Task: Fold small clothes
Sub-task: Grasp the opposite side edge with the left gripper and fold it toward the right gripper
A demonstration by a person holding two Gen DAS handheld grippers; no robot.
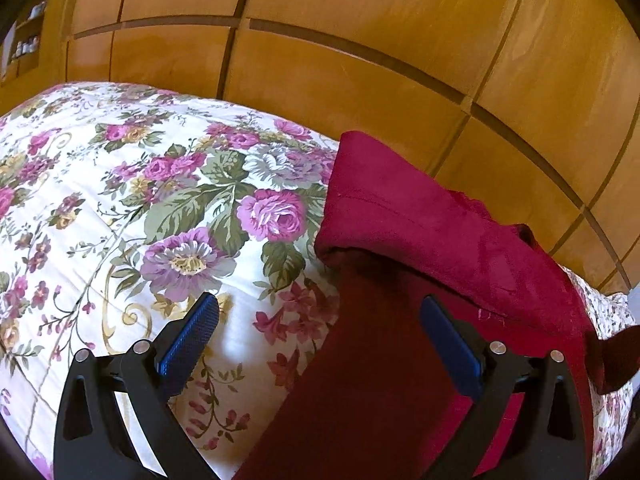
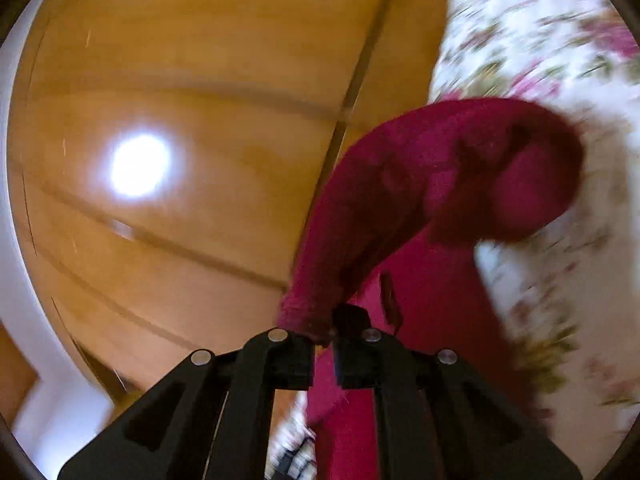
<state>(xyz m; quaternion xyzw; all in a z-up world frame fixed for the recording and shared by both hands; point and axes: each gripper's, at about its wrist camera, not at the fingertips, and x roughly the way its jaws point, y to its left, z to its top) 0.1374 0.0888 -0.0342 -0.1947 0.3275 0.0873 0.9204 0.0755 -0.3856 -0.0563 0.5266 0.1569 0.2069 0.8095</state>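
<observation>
A dark red fleece garment [image 1: 420, 232] lies on the floral bedspread [image 1: 120, 200], its upper part doubled over toward the wardrobe. My left gripper [image 1: 320, 312] hovers over its left edge, open, with the blue pads [image 1: 192, 336] wide apart and nothing between them. In the blurred right wrist view, the same red garment [image 2: 440, 168] arches up off the bed. My right gripper [image 2: 325, 334] is shut on an edge of it, and the cloth hangs lifted from the closed jaws.
Wooden wardrobe doors [image 1: 360, 40] stand right behind the bed and fill the left of the right wrist view, wardrobe doors [image 2: 180, 120]. Shelves [image 1: 28, 40] show at the far left. The bedspread [image 2: 560, 80] spreads out on the right.
</observation>
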